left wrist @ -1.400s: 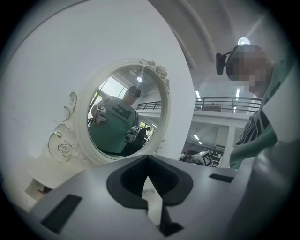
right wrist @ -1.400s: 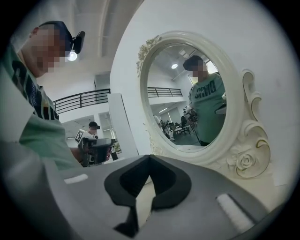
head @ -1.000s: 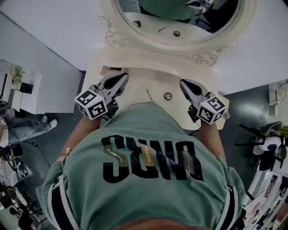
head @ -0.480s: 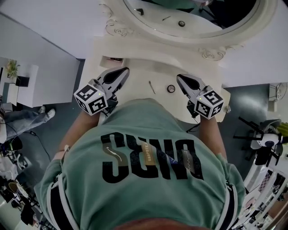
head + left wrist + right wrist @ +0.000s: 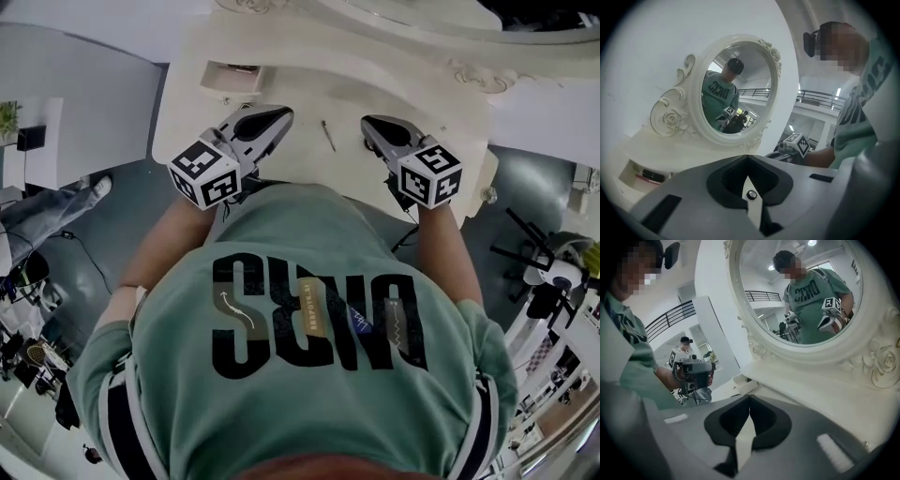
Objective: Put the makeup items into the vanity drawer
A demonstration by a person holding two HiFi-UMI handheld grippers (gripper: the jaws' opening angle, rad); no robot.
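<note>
Vanity drawer [image 5: 232, 79] open. Thin stick [image 5: 328, 135] on vanity top [image 5: 441, 103] between left gripper [image 5: 279, 116] and right gripper [image 5: 371, 124]. Both pairs of jaws closed, empty.

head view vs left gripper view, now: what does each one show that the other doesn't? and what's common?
Head view only: a thin pencil-like item lying on the vanity top between the two grippers.
Left gripper view only: the person's reflection in the oval mirror, and the left gripper with its jaws together and nothing between them.
Both: the small open drawer with a dark item inside, and the right gripper.
</note>
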